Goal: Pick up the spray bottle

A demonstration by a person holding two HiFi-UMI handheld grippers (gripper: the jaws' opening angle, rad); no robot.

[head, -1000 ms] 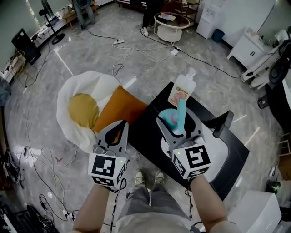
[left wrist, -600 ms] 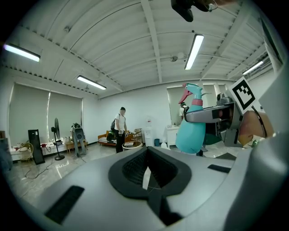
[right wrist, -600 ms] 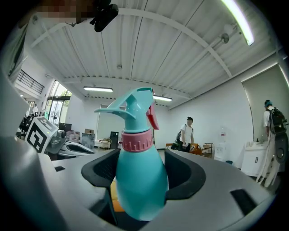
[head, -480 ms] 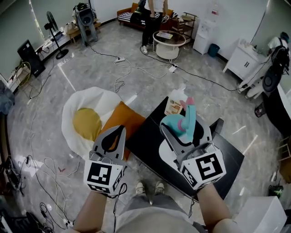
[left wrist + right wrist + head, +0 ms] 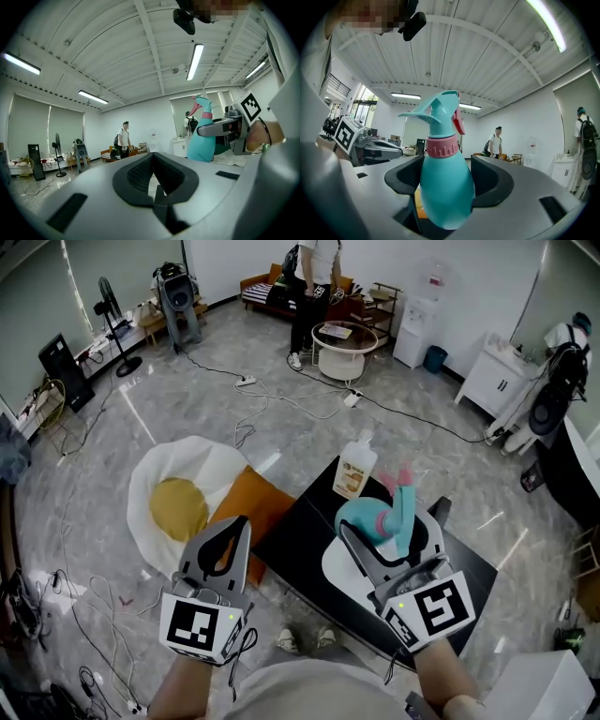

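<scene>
The teal spray bottle (image 5: 370, 518), with a pink collar and trigger, hangs upright above the black table (image 5: 295, 532). My right gripper (image 5: 389, 531) is shut on the bottle's belly. In the right gripper view the spray bottle (image 5: 443, 187) fills the gap between both pads of that gripper (image 5: 445, 183). My left gripper (image 5: 239, 523) hovers to the left, over the table's edge, shut with nothing in it. The left gripper view shows its pads (image 5: 140, 171) meeting, and the spray bottle (image 5: 201, 140) held off to the right.
A white pump bottle (image 5: 355, 470) stands at the table's far corner. A white tray (image 5: 342, 563) lies under the right gripper. An orange cushion (image 5: 246, 495) and a fried-egg cushion (image 5: 173, 507) lie on the floor at left. Cables cross the floor; a person (image 5: 309, 282) stands far back.
The right gripper has risen with the spray bottle and shifted right, away from the pump bottle. The left gripper has dropped lower-left in the view. The head view has tilted up.
</scene>
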